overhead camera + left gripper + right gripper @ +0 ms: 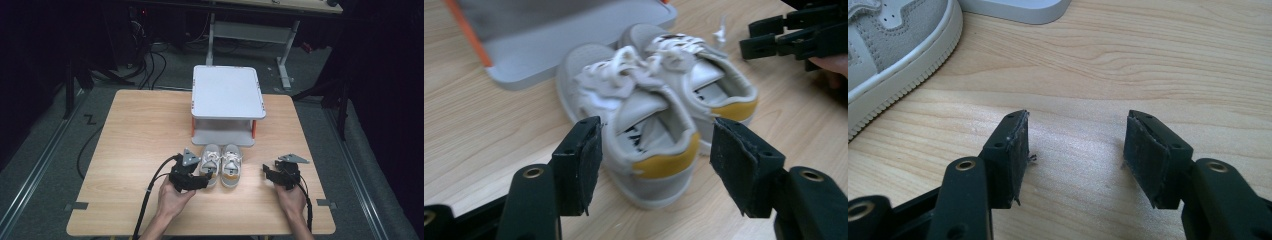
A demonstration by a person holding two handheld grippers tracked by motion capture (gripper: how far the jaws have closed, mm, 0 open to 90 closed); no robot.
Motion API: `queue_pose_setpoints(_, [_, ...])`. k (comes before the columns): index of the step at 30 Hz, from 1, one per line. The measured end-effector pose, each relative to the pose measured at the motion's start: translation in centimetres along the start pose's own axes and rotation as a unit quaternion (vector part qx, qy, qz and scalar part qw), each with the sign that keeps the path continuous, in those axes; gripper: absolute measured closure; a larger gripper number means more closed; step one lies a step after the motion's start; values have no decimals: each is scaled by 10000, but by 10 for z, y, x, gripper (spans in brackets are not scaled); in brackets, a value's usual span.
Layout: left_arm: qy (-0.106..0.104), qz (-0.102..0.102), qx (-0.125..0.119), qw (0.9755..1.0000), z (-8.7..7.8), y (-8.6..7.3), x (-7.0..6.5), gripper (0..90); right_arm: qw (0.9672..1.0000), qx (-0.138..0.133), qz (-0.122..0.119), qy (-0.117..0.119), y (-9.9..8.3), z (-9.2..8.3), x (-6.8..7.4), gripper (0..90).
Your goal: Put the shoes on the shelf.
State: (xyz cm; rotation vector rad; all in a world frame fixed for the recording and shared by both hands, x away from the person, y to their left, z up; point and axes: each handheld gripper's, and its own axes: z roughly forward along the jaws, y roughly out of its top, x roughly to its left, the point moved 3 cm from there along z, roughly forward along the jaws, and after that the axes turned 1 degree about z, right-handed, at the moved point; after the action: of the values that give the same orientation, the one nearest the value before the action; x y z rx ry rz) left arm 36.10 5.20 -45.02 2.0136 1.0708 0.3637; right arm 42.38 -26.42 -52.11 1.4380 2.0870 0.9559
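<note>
A pair of small grey-and-white sneakers with yellow heel tabs stands side by side, toes toward the shelf: the left shoe [210,165] [624,95] and the right shoe [231,167] [704,75] [893,45]. My left gripper [202,181] [656,125] is open just behind the left shoe's heel. Its pads stand either side of the heel without touching it. To the right of the shoes, my right gripper [267,172] [1075,140] [744,37] is open over bare wood, with nothing between its pads.
A white two-level shelf [227,92] [549,45] [1018,10] with orange posts stands at the back middle of the wooden table [140,135], right behind the shoes' toes. Bare wood lies to the left and right. Cables trail from both grippers toward the front edge.
</note>
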Motion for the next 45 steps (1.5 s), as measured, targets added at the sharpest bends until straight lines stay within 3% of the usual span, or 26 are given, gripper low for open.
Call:
queue_pose_setpoints(6, [-43, -74, 249, 9997, 19, 7, -14, 404, 10000, 0, 16, 17, 0, 0, 0, 427])
queue_pose_setpoints(14, [30, -431, 411, 9982, 37, 14, -20, 428, 10000, 3, -3, 12, 0, 0, 0, 428])
queue_pose_setpoints(20, [-3, -904, 589, 9942, 45, 18, -18, 396, 10000, 3, -12, 6, 0, 0, 0, 429])
queue_pose_setpoints(27, [7, -1154, 627, 9913, 52, 24, -15, 407, 10000, 8, -14, -2, 0, 0, 1, 429])
queue_pose_setpoints(33, [82, -1159, 701, 9907, 56, 25, -15, 438, 10000, 14, -51, -41, 0, 0, 1, 429])
queue_pose_setpoints(37, [249, -980, 784, 9918, 62, 26, -18, 482, 10000, 17, -59, -49, 0, 0, 1, 428])
queue_pose_setpoints(45, [260, -836, 855, 9925, 73, 27, -20, 544, 10000, 18, -61, -49, 0, 0, 1, 428])
